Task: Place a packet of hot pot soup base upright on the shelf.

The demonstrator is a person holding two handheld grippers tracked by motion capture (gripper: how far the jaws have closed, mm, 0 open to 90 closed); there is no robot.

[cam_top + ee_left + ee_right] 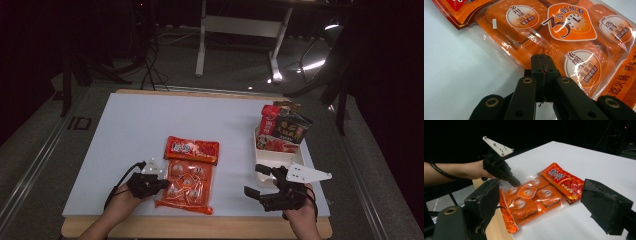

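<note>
Your white-topped counter (pixel 150 130) with the wooden edge carries everything here. The biggest thing on it is the clear plastic pack of orange soup-base blocks (pixel 189 184), lying flat near the front edge, left of centre. Its far end touches or slightly overlaps a smaller red and orange foil pouch (pixel 192 149). Off to the right stands a white tray (pixel 295 159) holding a red packet and a dark packet upright.

Your left claw (pixel 162 183) sits at the pack's left edge. Its jaws are pressed together, tips at the clear film, but you cannot tell whether any film is caught between them. Your right claw (pixel 261 181) hangs well apart from the pack, just in front of the tray, with its jaws spread wide around nothing.

The left gripper view brings out what the high view blurs: round white labels with Chinese print on each block, and an orange clock badge marked with a 3. The right gripper view shows the pack's (pixel 531 200) corner lying over the counter's front edge, and your left claw (pixel 515 181) angled down onto it.
</note>
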